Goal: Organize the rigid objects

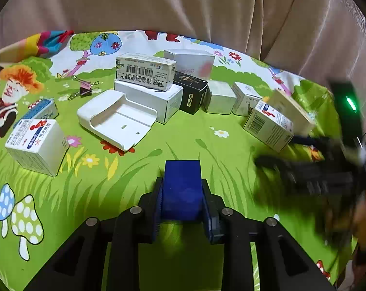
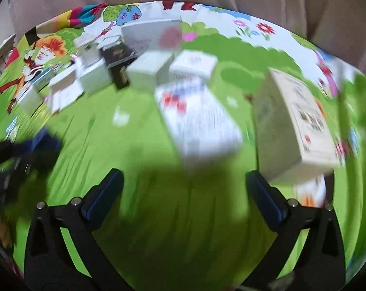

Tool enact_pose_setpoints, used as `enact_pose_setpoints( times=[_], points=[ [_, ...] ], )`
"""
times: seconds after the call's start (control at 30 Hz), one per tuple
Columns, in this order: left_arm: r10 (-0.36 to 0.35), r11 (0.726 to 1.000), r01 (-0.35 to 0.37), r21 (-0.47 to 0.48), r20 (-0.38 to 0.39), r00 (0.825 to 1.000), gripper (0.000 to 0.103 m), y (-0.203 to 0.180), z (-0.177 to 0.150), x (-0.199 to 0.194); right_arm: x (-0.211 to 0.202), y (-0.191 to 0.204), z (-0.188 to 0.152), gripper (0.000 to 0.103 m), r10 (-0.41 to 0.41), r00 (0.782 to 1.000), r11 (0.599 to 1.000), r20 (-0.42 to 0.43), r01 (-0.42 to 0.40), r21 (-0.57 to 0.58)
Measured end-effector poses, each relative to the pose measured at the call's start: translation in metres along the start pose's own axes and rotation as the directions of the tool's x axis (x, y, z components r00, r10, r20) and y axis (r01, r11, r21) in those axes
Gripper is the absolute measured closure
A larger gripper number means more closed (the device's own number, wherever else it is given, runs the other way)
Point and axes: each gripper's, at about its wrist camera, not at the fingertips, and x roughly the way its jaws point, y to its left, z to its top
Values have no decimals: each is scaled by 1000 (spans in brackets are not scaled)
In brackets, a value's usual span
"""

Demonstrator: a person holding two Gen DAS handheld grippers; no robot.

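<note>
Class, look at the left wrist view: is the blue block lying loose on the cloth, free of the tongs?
No: the left tongs are shut on the blue block.

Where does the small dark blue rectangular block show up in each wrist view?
Left wrist: dark blue block low centre, clamped in the left gripper.
Right wrist: blurred blue patch at the left edge, apparently the same block.
Shared landmark: black carton with gold print.

A barcoded box [image 1: 145, 74] lies on a flat box [image 1: 150, 100], with a tray [image 1: 116, 120] before it. A binder clip [image 1: 84, 89] lies left. Two cubes [image 1: 219, 97] stand right, near a tilted box [image 1: 267, 126].
</note>
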Motion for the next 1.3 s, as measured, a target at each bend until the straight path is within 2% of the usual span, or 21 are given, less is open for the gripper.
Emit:
enact_pose_setpoints(
  times=[0.07, 0.1, 0.17, 0.27, 0.4, 0.53, 0.87, 1.03, 1.13, 1.2, 1.3],
  points=[
    [22, 1000, -22, 14, -2, 1000, 74, -11, 5, 11, 9, -1, 11, 1, 11, 1000, 1000, 8, -11, -16],
    [28, 999, -28, 17, -2, 1000, 74, -14, 6, 13, 10, 0, 13, 5, 15, 1000, 1000, 12, -15, -27],
    [34, 999, -34, 19, -2, 999, 74, -16, 7, 15, -1, 5, 9, 59, 42, 997, 998, 60, -39, -50],
    [52, 998, -51, 31, -3, 999, 74, -21, 7, 16, -24, 23, -15, 59, 29, 998, 998, 57, -26, -52],
    [78, 995, -78, 54, -5, 997, 74, -26, 7, 17, -62, 49, -65, 59, 15, 997, 999, 82, -12, -38],
    [105, 991, -105, 78, -4, 994, 74, -31, 6, 18, -77, 59, -90, 59, -6, 995, 999, 102, 9, -35],
    [147, 983, -146, 110, 0, 989, 74, -36, 5, 20, -72, 55, -82, 59, 0, 995, 1000, 98, 2, -22],
    [144, 987, -143, 75, 0, 990, 74, -32, 4, 18, -73, 57, -84, 59, -17, 995, 1000, 100, 19, -25],
    [136, 990, -135, 28, -9, 991, 74, -31, -3, 9, -75, 57, -86, 59, -40, 994, 999, 106, 41, -11],
    [127, 991, -127, 30, -7, 992, 74, -33, -7, 1, -79, 53, -87, 59, -44, 992, 999, 121, 43, 13],
    [128, 990, -130, 54, 46, 991, 74, -40, -9, -27, -98, 47, -91, 59, -34, 985, 997, 170, 21, 77]
  ],
)
